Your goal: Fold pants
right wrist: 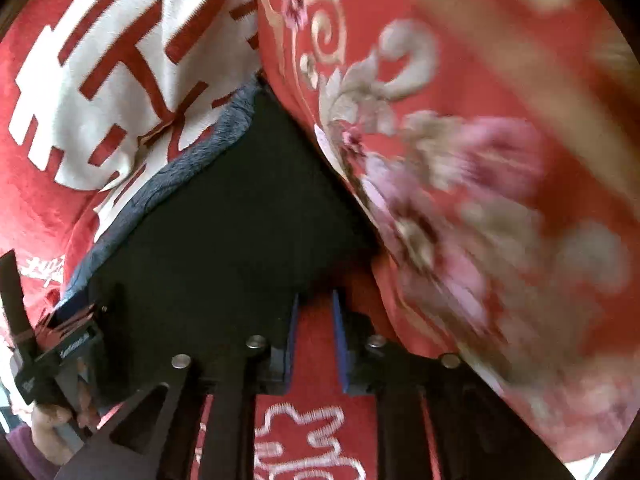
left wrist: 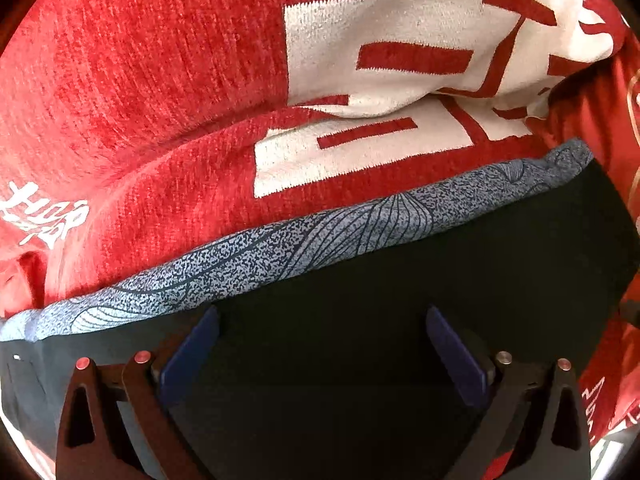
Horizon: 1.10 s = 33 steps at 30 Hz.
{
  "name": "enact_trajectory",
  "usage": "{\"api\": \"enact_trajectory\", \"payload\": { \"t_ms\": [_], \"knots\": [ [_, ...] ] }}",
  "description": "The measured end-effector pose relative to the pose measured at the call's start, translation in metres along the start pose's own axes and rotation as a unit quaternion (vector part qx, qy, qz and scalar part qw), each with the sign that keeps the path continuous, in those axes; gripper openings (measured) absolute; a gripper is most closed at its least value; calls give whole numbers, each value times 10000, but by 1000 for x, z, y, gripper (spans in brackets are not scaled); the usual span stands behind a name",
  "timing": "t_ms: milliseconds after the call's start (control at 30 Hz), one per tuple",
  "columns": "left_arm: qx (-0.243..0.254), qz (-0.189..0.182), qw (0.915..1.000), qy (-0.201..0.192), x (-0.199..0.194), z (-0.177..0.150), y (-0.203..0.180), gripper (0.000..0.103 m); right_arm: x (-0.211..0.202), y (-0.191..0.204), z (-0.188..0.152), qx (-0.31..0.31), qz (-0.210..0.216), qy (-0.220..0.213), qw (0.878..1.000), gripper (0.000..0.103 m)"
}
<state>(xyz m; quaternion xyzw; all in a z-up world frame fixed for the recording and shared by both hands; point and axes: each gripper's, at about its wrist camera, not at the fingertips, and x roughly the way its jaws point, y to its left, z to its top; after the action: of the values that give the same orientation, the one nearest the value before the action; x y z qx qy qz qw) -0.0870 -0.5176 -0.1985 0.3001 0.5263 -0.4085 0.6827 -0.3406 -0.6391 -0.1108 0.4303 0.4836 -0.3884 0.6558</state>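
Note:
Dark pants [left wrist: 400,300] with a blue-grey patterned band [left wrist: 280,248] along the far edge lie flat on a red and white blanket [left wrist: 140,100]. My left gripper [left wrist: 324,320] hovers over the dark cloth, open wide, with nothing between its blue pads [left wrist: 200,344]. In the right wrist view the pants [right wrist: 224,220] taper to a corner by my right gripper [right wrist: 316,308]. Its blue pads [right wrist: 340,332] stand a narrow gap apart, with red bedding showing between them and no cloth visibly pinched. The left gripper's body [right wrist: 52,352] and a hand [right wrist: 48,420] appear at the lower left.
A red quilt with pink and beige flowers [right wrist: 460,160] bulges up at the right, blurred, against the pants' right edge. The red blanket with big white lettering [right wrist: 100,80] spreads behind and to the left. Red printed bedding [right wrist: 312,432] lies under the right gripper.

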Motion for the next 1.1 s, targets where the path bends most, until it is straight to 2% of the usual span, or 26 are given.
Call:
{"api": "enact_trajectory", "payload": {
  "t_ms": [67,133,200,267,400,467,533,633,667,733,800,967,1000,1100],
  "knots": [
    [0,-27,10000,65,0,-2,5,103,-18,9,-7,-124,77,-196,9997,21],
    [-20,4,9999,158,0,0,4,103,-31,26,-8,-512,175,-356,9979,24],
    [-43,25,9998,217,-1,1,8,103,-33,49,-1,-960,224,-459,9941,46],
    [-39,3,9997,254,2,5,15,103,-27,64,8,-1109,348,-463,9921,54],
    [-77,22,9995,319,-3,10,18,103,6,81,33,-1122,518,-198,9921,54],
    [-216,107,9992,318,-15,4,24,103,25,81,39,-1140,423,24,9926,54],
    [-343,133,9989,281,-28,-3,34,103,33,72,42,-1051,272,84,9941,54],
    [-490,250,9983,191,-47,-16,55,103,21,48,45,-375,338,-83,9987,54],
    [-539,293,9980,149,-53,-20,64,103,15,41,44,-88,391,-54,9992,55],
    [-642,469,9968,36,-65,-26,85,103,12,38,43,139,488,47,9987,65],
    [-727,667,9951,-30,-67,-27,107,103,5,43,32,88,567,100,9983,71],
    [-1200,1295,9843,-74,-45,-35,166,103,2,89,-14,-671,793,298,9941,72],
    [-1261,1434,9816,15,-35,-37,178,103,3,97,-20,-751,809,321,9934,73],
    [-1873,858,9785,98,-29,-47,211,103,10,120,-39,-804,982,468,9908,74]
  ]
}}
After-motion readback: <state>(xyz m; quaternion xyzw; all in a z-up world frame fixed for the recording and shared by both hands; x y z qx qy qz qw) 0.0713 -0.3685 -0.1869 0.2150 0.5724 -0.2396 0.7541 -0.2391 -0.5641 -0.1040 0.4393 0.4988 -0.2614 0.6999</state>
